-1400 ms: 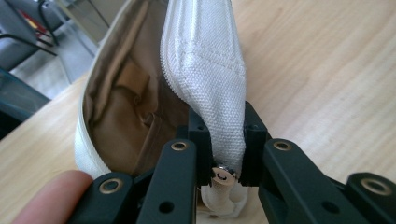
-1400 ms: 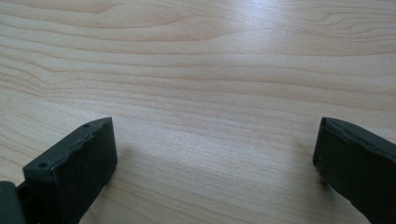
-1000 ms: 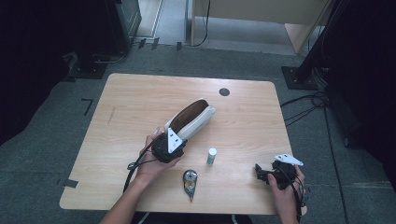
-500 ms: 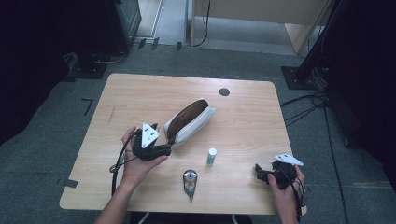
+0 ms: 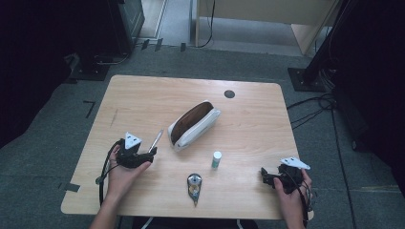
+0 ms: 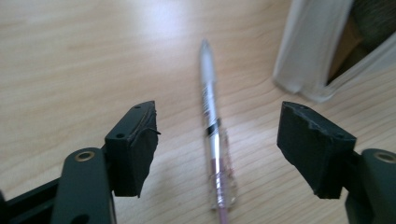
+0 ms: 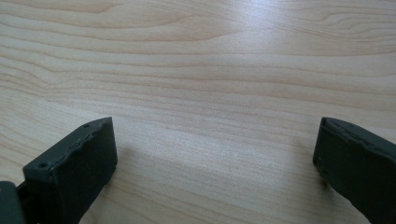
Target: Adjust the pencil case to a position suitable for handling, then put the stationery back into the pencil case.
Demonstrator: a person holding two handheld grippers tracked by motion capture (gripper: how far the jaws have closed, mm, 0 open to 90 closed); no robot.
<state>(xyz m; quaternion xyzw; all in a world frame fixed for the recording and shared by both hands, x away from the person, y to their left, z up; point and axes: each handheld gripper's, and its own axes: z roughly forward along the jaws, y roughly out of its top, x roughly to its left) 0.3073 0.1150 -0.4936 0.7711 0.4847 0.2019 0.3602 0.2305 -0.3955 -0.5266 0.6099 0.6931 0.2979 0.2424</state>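
Note:
A silver and white pen (image 6: 211, 116) lies on the wooden table (image 5: 143, 100), just left of an open white pouch (image 5: 195, 125) with a brown lining. My left gripper (image 5: 149, 156) is low over the pen's near end. In the left gripper view the pen runs between the jaws of the left gripper (image 6: 219, 140), which stand open. The jaws have just been closing, and neither pad touches the pen. The pouch's corner (image 6: 313, 51) shows at the upper right. My right gripper (image 5: 265, 175) rests open near the table's front right, and the right gripper (image 7: 215, 158) has bare wood between its jaws.
A small white bottle with a green base (image 5: 217, 159) stands right of the pouch's near end. A round metal object with a pointed tail (image 5: 194, 185) lies by the front edge. A dark round hole (image 5: 229, 94) sits at the table's back.
My left hand has drawn back from the pouch's near end, moving left and toward the front edge. The pen now lies uncovered on the table before its jaws. The right hand has stayed put.

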